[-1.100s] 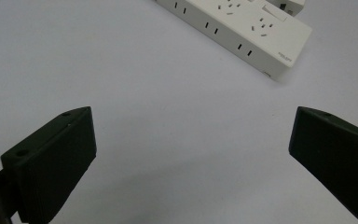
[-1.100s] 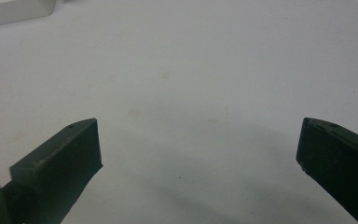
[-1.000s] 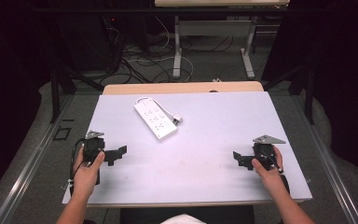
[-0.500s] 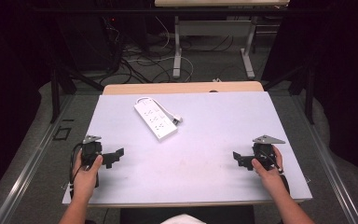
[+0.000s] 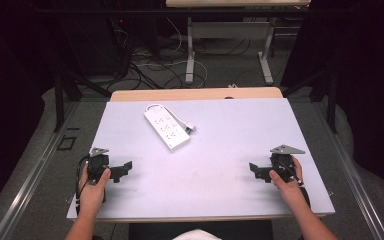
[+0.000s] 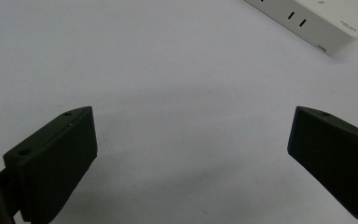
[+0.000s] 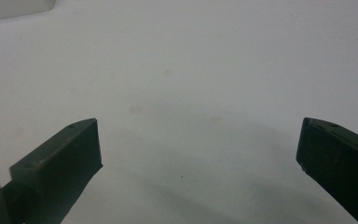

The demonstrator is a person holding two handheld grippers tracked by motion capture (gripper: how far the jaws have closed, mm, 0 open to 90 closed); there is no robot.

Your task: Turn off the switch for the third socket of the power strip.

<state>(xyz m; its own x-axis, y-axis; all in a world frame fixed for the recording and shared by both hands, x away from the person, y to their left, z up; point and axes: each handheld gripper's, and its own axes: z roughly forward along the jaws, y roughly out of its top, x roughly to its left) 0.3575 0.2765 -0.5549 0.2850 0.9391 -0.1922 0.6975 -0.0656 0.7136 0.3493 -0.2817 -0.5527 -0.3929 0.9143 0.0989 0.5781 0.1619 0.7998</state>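
Where the pale table (image 5: pixel 230 145) is seen from the high view, four items are recorded from left to right.

Item 1: left gripper (image 5: pixel 122 170), held in the person's left hand (image 5: pixel 94 186) near the table's left front corner, its jaws pointed toward the table's middle. In the left gripper view (image 6: pixel 191 154) the jaws are spread wide, with bare tabletop between them and nothing gripped.

Item 2: white power strip (image 5: pixel 166 128), laid flat and diagonally on the rear left part of the table, well apart from both grippers. A short white cable with plug (image 5: pixel 187 125) is looped beside it. One corner of the strip (image 6: pixel 317 18) is shown at the upper right of the left gripper view.

Item 3: right gripper (image 5: pixel 256 171), held in the right hand (image 5: pixel 286 181) near the right front edge, topped by a grey three-cornered plate (image 5: pixel 287 149). In the right gripper view (image 7: pixel 198 149) the jaws are likewise set wide over bare tabletop, nothing held.

Item 4: floor cables (image 5: pixel 155 65), noted beyond the table's far edge.
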